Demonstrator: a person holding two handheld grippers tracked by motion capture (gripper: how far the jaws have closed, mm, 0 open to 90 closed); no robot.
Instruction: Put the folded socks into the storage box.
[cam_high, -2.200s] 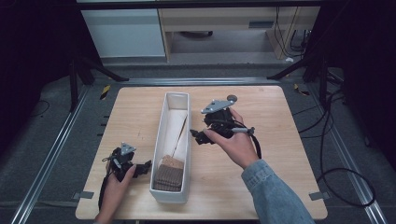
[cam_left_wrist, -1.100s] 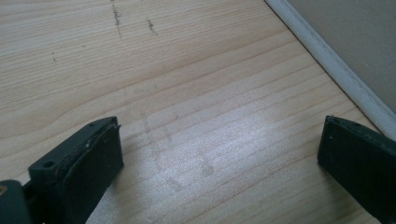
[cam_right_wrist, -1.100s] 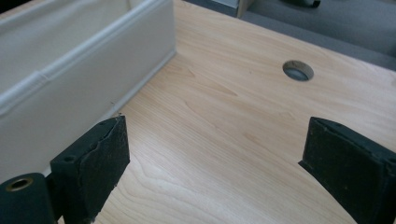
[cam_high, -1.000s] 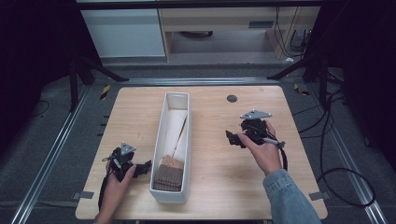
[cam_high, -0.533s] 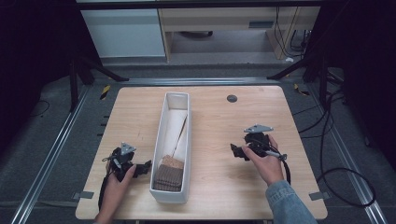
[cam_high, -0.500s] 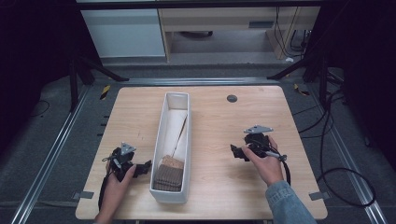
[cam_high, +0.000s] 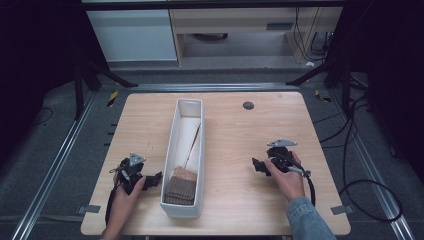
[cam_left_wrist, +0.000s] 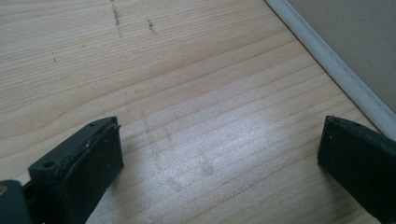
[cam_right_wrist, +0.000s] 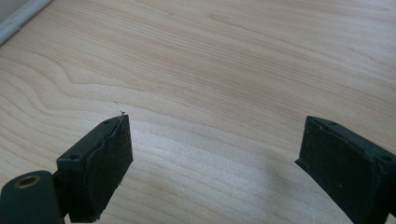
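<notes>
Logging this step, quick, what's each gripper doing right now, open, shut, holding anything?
Left gripper: open, holding nothing, beside the white tray.
Right gripper: open, holding nothing, over bare table.

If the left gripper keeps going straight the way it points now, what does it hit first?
Most likely the white bin: the left gripper points at its near long wall, with bare table between. Its fingers are open and empty.

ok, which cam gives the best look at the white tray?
The high view. It shows the whole white tray, long and narrow, with a brush lying inside. The left gripper view catches just a strip of its rim and wall at the upper right; the right gripper view has a sliver of it at the top-left corner.
</notes>
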